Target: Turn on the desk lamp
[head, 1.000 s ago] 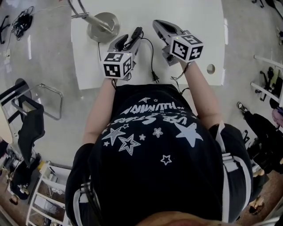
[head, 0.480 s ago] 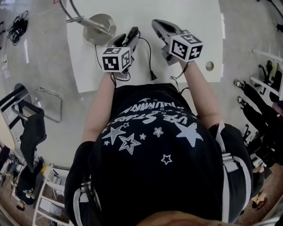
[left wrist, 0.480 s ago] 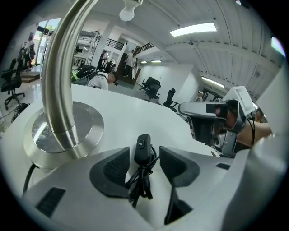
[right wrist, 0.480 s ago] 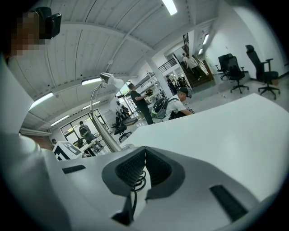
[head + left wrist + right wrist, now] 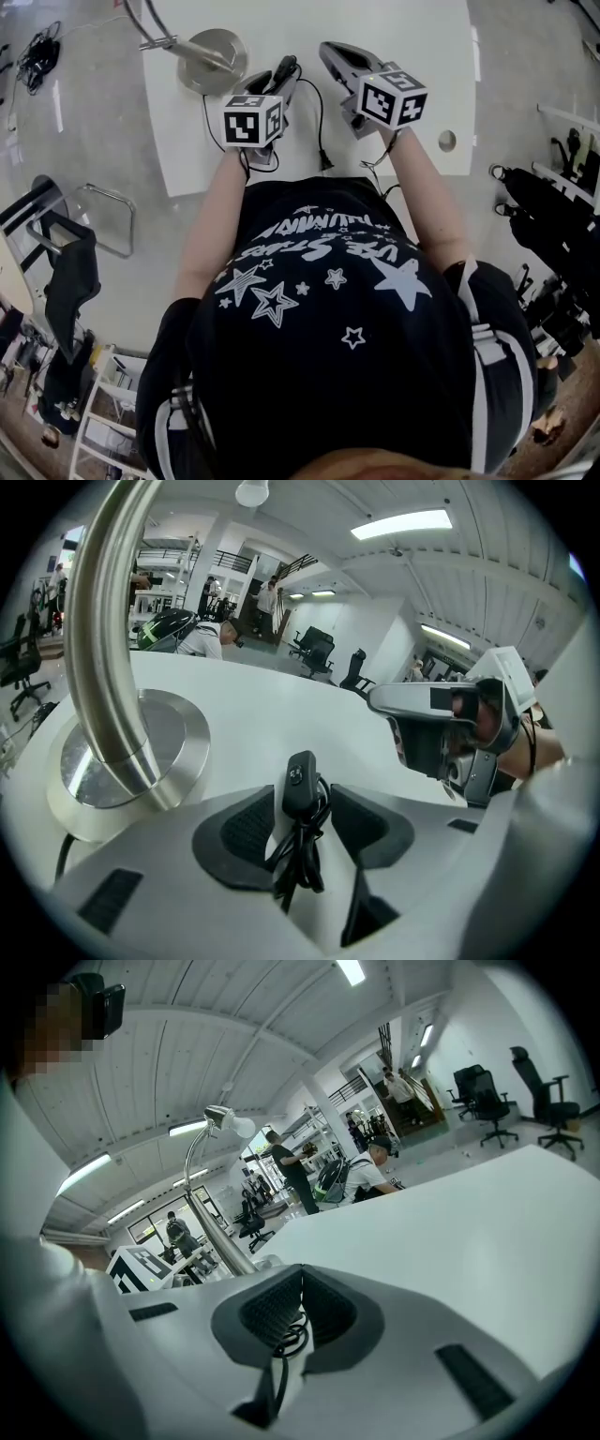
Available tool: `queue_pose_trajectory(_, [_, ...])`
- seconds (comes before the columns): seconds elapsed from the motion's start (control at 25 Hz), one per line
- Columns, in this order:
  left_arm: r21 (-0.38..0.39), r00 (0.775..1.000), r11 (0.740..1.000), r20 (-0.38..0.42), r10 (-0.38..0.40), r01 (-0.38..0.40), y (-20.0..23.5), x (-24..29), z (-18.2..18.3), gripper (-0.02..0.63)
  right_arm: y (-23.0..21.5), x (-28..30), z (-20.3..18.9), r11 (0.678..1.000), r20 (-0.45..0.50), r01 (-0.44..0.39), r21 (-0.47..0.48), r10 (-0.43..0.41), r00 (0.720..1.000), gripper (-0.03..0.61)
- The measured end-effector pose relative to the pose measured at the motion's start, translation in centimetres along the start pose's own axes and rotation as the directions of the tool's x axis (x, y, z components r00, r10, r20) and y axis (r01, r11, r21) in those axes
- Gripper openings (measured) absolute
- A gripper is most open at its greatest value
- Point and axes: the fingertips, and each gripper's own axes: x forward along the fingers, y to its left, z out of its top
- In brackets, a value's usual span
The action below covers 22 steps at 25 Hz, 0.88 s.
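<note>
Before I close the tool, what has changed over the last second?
The left tool eased forward and slightly right over the table toward the lamp switch, which stands between its parted jaws; a firm grip isn't clear. The right tool stayed raised and shut; lamp base and cord unmoved.

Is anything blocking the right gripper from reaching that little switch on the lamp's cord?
Nothing visible. The switch sticks up from the left gripper's jaws, and only bare table lies between it and the right gripper.
</note>
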Motion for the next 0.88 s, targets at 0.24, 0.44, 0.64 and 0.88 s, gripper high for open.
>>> queue_pose_trajectory(0.24, [0.023, 0.998, 1.0, -0.059, -0.02, 0.021, -0.6, 0.2, -0.2, 0.166, 0.0, 0.2, 0.1, 1.0, -0.002, -0.007, 0.008, 0.007, 1.0, 0.006])
queue_pose_trajectory(0.44, [0.02, 0.999, 1.0, -0.054, -0.011, 0.012, -0.7, 0.0, 0.0, 0.129, 0.2, 0.3, 0.3, 1.0, -0.001, -0.012, 0.009, 0.012, 1.0, 0.006])
queue_pose_trajectory(0.64, [0.048, 0.999, 0.999, -0.053, 0.008, -0.006, -0.9, -0.2, 0.1, 0.127, 0.4, 0.4, 0.1, 1.0, -0.012, -0.025, 0.003, 0.025, 1.0, 0.006])
queue_pose_trajectory(0.88, [0.144, 0.997, 0.989, -0.057, 0.051, -0.043, -1.4, 0.0, 0.0, 0.127, 1.0, 1.0, -1.9, 0.996, -0.115, -0.078, -0.039, 0.073, 0.991, 0.006])
